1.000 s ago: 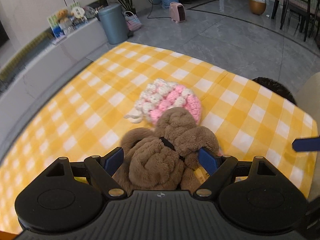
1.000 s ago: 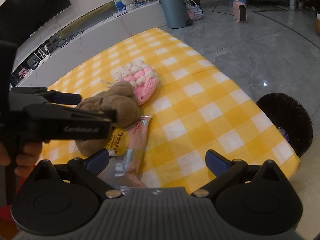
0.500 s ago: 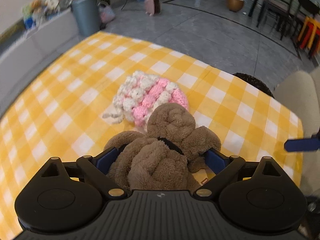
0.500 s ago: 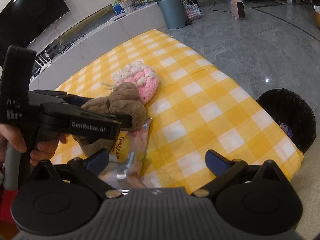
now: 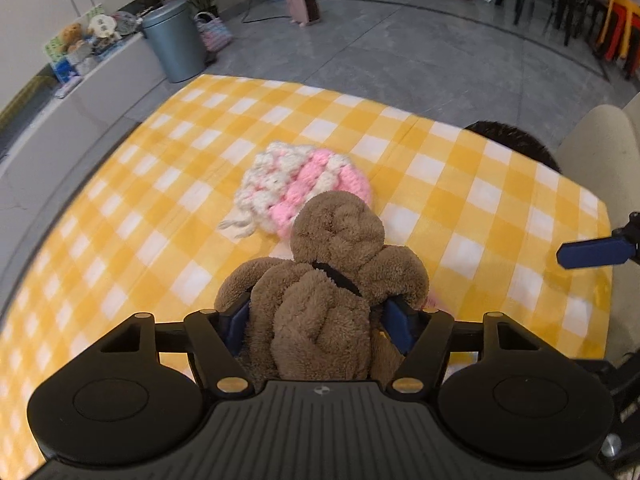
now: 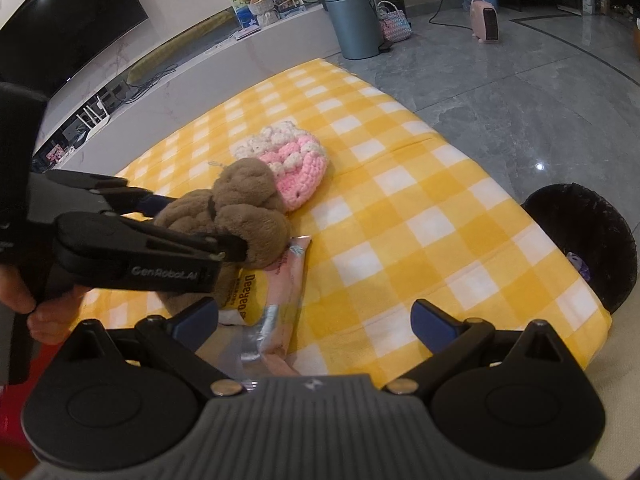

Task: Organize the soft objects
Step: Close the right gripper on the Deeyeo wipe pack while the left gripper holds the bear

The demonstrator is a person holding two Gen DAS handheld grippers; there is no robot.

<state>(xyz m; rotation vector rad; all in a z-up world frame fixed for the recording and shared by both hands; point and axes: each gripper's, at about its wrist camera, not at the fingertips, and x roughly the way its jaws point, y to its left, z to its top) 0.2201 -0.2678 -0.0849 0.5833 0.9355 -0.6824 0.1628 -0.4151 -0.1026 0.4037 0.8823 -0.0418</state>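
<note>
A brown plush toy is clamped between the blue pads of my left gripper, held just above the yellow checked cloth. The toy also shows in the right wrist view, with the left gripper shut on it. A pink and white crocheted hat lies on the cloth just beyond the toy, also in the right wrist view. My right gripper is open and empty at the near edge, over a pink snack packet.
A dark round basket stands on the floor off the table's right edge. A grey bin and a white ledge with a TV lie beyond. One blue finger of the right gripper shows at the right of the left wrist view.
My left gripper closed on the brown plush toy and lifted it slightly. The right gripper has stayed open and barely moved.
</note>
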